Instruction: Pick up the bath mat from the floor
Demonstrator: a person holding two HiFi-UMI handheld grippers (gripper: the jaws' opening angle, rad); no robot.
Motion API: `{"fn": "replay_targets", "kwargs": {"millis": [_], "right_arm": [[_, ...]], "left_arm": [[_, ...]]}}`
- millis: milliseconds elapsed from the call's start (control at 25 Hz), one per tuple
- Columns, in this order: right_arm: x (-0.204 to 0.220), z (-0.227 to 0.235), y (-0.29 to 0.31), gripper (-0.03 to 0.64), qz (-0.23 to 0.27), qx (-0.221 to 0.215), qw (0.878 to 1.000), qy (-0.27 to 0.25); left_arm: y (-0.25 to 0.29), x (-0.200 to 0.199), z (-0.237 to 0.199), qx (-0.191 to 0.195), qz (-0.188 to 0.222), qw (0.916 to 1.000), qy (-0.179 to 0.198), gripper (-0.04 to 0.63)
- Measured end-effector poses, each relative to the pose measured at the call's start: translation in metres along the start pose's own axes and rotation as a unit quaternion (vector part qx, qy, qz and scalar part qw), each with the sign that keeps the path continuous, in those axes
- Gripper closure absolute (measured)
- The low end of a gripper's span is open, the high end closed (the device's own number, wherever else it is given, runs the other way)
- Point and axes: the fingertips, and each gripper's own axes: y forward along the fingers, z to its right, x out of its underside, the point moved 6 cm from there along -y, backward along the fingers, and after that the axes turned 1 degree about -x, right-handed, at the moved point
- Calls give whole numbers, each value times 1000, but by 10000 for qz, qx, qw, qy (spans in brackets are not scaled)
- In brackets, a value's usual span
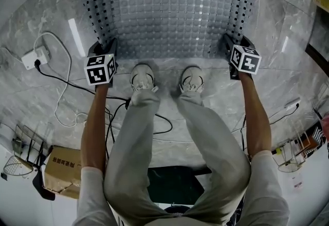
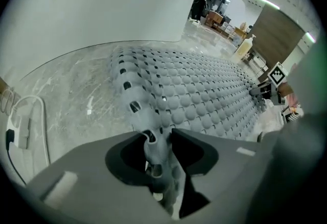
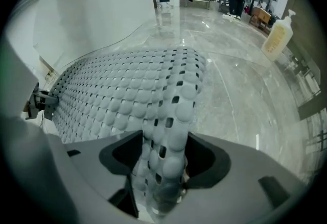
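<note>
A grey studded bath mat [image 1: 169, 14] with rows of holes lies on the marble floor in front of the person's shoes. My left gripper [image 1: 105, 49] is at the mat's near left corner. In the left gripper view that gripper [image 2: 156, 141] is shut on a pinched-up fold of the mat [image 2: 204, 90]. My right gripper [image 1: 231, 46] is at the near right corner. In the right gripper view it [image 3: 166, 141] holds a thick raised fold of the mat [image 3: 127, 95] that fills the gap between the jaws. Both grippers point steeply down.
A white power strip [image 1: 35, 57] with cables lies left of the mat. The person's shoes [image 1: 142, 76] stand at the mat's near edge. A cardboard box [image 1: 64, 171] and wire racks [image 1: 23, 142] sit behind. A soap bottle [image 3: 278, 36] stands on the floor farther off.
</note>
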Motion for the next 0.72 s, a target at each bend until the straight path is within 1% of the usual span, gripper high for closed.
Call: {"fn": "replay_targets", "kwargs": {"millis": [80,160,200,240,400,560,720], "right_arm": [[-2,-7,0,385,-25,-79,9999,-131],[-3,-18,0,478,-86,-143,9991,-402],[-3,-23,0,512,-119,-136,9985,-524],[-3,-25,-1,530,-138,-127,9982,-569],[-7,-24,-5,544,-78,-259,9990,-342],[-11,-30,-18,551,-35,-281,9990,-333],[-18,-43,-43,554,41,-259,9990,-355]], "left_arm": [[0,-1,2,108,-24,9999,-9,477],[-1,-1,3,203,-51,9998,-36,489],[-1,-1,3,244,-67,9997,-42,494],[-1,-1,4,280,-81,9996,-41,500],[-4,-5,4,408,-47,9991,-89,517],[-17,-9,7,518,-6,9983,-253,532],[-41,-22,19,641,71,9974,-319,540]]}}
